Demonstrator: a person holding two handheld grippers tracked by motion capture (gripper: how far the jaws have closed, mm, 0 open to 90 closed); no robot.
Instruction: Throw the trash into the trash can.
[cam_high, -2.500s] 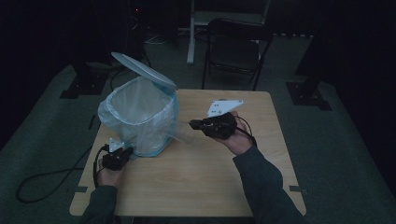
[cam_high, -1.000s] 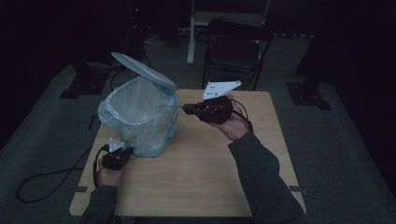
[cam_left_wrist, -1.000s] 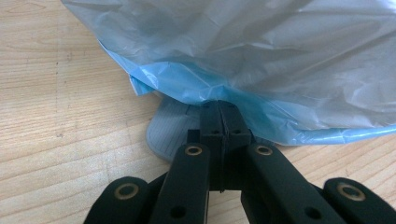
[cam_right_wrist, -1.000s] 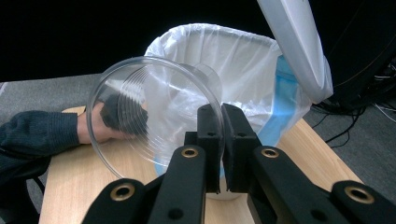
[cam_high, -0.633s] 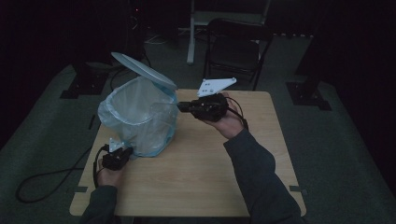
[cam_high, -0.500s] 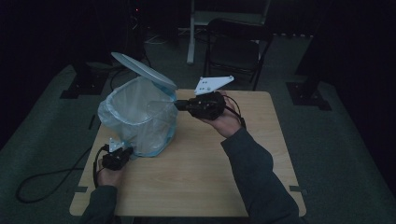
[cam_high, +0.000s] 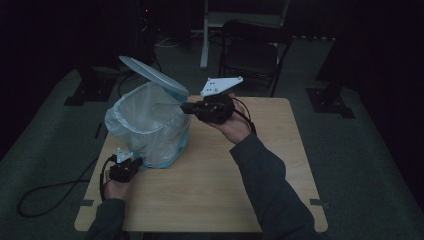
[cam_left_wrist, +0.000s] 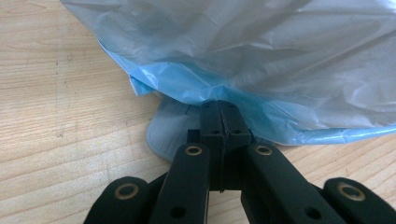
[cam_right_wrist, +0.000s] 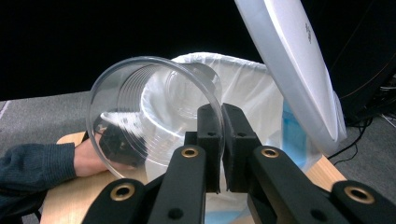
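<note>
Clear plastic cup (cam_right_wrist: 154, 112) pinched by its rim in right hand-held gripper (cam_right_wrist: 221, 116).

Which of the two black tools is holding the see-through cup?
The right tool pinches the clear plastic cup by its rim over the bin; the left tool presses the bin's pedal.

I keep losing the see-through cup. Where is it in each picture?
High view: the clear cup is left of centre, held over the bin's mouth at the tip of the right gripper.
Right gripper view: the cup is left of centre, its rim pinched in the jaws, mouth facing the camera.
Left gripper view: not there.
Shared landmark: the bin liner.
</note>
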